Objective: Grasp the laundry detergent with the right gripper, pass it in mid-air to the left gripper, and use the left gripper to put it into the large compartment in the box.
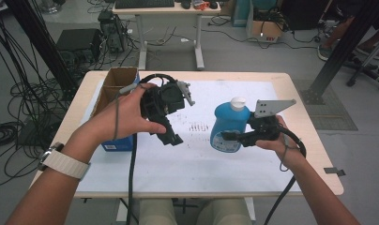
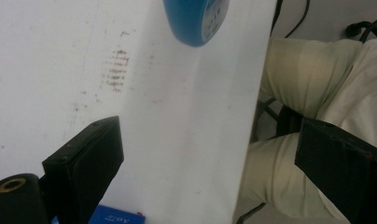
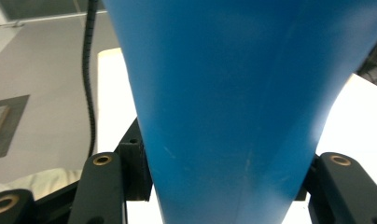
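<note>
Two jaws of right gripper (image 1: 231,136) clamp blue bottle (image 1: 229,125) | left gripper (image 1: 171,137) agape, empty

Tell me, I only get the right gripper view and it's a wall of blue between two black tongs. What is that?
Observer: A blue bottle with a white cap, standing upright on the white table.
Operator: Is the other hand touching it?
Observer: No. The left tongs hang apart from it, jaws spread wide with nothing between them.
Operator: Anything else on the table?
Observer: An open cardboard box at the far left, and a small blue box under the left hand.
</note>
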`<state>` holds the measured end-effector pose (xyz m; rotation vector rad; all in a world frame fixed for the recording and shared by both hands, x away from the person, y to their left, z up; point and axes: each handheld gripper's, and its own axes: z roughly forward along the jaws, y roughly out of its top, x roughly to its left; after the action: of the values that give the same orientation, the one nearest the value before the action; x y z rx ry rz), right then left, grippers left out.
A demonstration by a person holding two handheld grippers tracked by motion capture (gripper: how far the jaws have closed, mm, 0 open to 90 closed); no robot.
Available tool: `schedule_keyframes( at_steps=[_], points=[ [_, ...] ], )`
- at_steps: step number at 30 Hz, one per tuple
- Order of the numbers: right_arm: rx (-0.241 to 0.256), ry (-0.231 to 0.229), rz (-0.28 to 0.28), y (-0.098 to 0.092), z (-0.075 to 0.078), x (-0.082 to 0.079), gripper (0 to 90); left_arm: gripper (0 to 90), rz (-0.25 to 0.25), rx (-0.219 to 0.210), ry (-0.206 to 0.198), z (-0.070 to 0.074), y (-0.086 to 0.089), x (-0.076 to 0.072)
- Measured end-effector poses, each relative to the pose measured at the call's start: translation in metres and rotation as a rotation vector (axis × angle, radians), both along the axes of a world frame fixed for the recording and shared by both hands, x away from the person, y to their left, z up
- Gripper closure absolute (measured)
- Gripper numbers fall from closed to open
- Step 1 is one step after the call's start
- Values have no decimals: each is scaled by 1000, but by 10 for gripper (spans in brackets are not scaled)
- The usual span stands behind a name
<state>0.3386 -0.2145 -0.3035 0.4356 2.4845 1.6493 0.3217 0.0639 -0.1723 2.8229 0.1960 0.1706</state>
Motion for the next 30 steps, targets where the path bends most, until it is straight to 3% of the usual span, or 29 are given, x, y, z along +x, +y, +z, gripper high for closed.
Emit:
schedule_keyframes(
  at_steps=[13,19,30],
  points=[
    [1,-4,147,18,6,-10,430,82,-43,3,2,11,-9,-6],
    [-4,-9,172,25,5,-12,430,82,-56,4,4,17,-13,-7],
    [-14,-9,216,35,2,-14,430,81,-64,1,23,16,-16,-6]
  ],
)
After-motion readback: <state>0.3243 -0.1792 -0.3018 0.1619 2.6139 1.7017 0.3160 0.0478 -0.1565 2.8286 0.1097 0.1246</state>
